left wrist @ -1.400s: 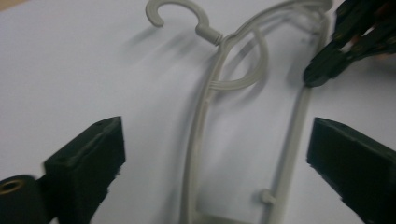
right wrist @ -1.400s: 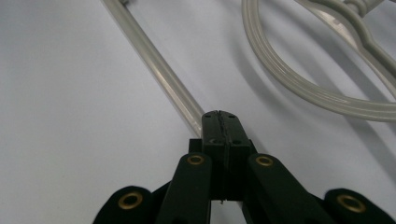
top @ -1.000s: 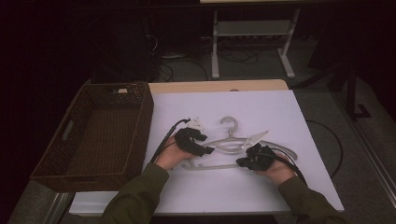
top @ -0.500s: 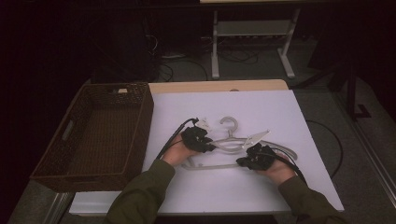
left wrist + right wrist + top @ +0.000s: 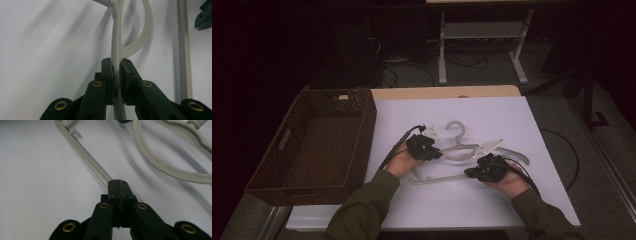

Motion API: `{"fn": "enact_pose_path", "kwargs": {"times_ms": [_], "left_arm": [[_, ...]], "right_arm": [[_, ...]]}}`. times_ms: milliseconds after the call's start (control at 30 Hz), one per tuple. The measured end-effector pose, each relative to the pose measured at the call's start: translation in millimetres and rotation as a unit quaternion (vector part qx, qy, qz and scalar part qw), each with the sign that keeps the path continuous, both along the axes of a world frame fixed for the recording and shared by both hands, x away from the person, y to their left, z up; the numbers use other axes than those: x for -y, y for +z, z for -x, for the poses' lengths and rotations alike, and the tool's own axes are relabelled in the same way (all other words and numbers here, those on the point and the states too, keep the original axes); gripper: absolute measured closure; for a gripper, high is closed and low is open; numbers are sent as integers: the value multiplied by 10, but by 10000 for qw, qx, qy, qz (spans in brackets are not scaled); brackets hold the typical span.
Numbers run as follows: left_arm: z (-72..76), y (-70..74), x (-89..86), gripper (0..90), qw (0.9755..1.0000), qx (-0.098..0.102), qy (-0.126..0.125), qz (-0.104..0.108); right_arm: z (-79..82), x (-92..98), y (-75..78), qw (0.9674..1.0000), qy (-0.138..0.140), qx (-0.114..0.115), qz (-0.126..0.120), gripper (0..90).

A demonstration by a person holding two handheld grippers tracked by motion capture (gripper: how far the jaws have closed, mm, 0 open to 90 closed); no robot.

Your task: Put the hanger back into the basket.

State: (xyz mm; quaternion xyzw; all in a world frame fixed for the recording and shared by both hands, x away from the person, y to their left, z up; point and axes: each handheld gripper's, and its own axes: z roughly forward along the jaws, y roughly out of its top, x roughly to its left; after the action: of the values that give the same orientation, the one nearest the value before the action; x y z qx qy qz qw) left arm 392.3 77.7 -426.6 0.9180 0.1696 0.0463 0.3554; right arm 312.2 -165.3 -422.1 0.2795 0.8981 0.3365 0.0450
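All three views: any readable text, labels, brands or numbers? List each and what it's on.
None readable in any view.
Wicker basket: a small pale tag on its far rim, too small to tell whether it carries text.
Hanger: plain grey plastic, no marking visible.
Left gripper and right gripper: black fingers with brass rivets, no lettering.
White table cover: blank.

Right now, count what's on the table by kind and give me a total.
Pale grey plastic clothes hanger: 1
Dark brown woven wicker basket: 1
Black two-jaw hand-held tool: 2, the left tool and the right tool
Total: 4
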Motion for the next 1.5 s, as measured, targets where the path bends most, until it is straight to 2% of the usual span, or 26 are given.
{"fn": "enact_pose_path", "kwargs": {"times_ms": [33, 67, 133, 300, 333, 367, 433, 467, 533, 567, 600, 633, 667, 867, 933, 1033, 1067, 1167, 1200, 1233, 1267, 1367, 1400, 1433, 1500], "left_arm": [[0, 0, 0, 824, 10000, 0, 0, 0], [6, 36, -19, 825, 9999, 6, 23, 127], [7, 80, -40, 825, 9999, 5, 23, 136], [17, 167, -86, 827, 9999, 2, 71, 122], [20, 220, -112, 827, 9998, 64, 116, 147], [27, 246, -121, 827, 9996, 73, 171, 195], [29, 308, -144, 828, 9995, 61, 220, 237], [32, 328, -148, 828, 9992, 50, 266, 294], [29, 378, -166, 829, 9991, 64, 295, 307], [34, 400, -168, 829, 9988, 66, 338, 351], [45, 474, -188, 829, 9986, 157, 361, 360], [45, 474, -188, 829, 9986, 157, 361, 360], [61, 543, -205, 829, 9980, 184, 426, 432], [81, 737, -268, 830, 9971, 284, 558, 442], [73, 870, -334, 829, 9968, 342, 622, 368], [82, 952, -373, 829, 9959, 364, 716, 426], [98, 1045, -422, 829, 9955, 382, 742, 443], [115, 1130, -466, 829, 9952, 437, 767, 432], [133, 1234, -530, 829, 9947, 498, 816, 387], [133, 1234, -530, 829, 9947, 498, 816, 387], [153, 1306, -598, 829, 9940, 551, 861, 398], [173, 1376, -675, 829, 9936, 596, 885, 382], [185, 1410, -714, 829, 9932, 615, 907, 394], [208, 1478, -800, 829, 9924, 658, 949, 427], [219, 1510, -847, 829, 9918, 672, 986, 447]], "right_arm": [[7, 9, 23, 10000, 11, 46, -55, 846], [20, 18, 51, 9999, -6, 38, -160, 831], [47, 51, 113, 9995, 26, 181, -265, 779], [97, 110, 201, 9985, -28, 282, -473, 694], [129, 143, 238, 9979, -28, 354, -550, 658], [137, 156, 243, 9974, -4, 416, -581, 644], [178, 178, 271, 9972, -59, 397, -630, 616], [198, 198, 280, 9964, -38, 502, -683, 603], [217, 204, 293, 9963, -65, 470, -724, 599], [234, 224, 302, 9957, -36, 544, -750, 587], [261, 241, 314, 9953, -75, 512, -817, 578], [261, 241, 314, 9953, -75, 512, -817, 578], [265, 259, 316, 9950, -97, 543, -835, 572], [260, 294, 333, 9938, -97, 592, -936, 564], [265, 300, 345, 9931, -92, 603, -1000, 552], [268, 297, 351, 9932, -105, 598, -998, 543], [268, 295, 350, 9932, -110, 595, -997, 515], [260, 290, 336, 9938, -114, 565, -949, 468], [259, 286, 333, 9939, -126, 579, -933, 447], [259, 286, 333, 9939, -126, 579, -933, 447], [260, 286, 338, 9936, -147, 599, -943, 420], [261, 290, 345, 9930, -195, 654, -962, 344], [261, 290, 345, 9930, -195, 654, -962, 344], [261, 293, 347, 9923, -262, 716, -976, 266], [259, 294, 347, 9921, -276, 735, -981, 235]]}}
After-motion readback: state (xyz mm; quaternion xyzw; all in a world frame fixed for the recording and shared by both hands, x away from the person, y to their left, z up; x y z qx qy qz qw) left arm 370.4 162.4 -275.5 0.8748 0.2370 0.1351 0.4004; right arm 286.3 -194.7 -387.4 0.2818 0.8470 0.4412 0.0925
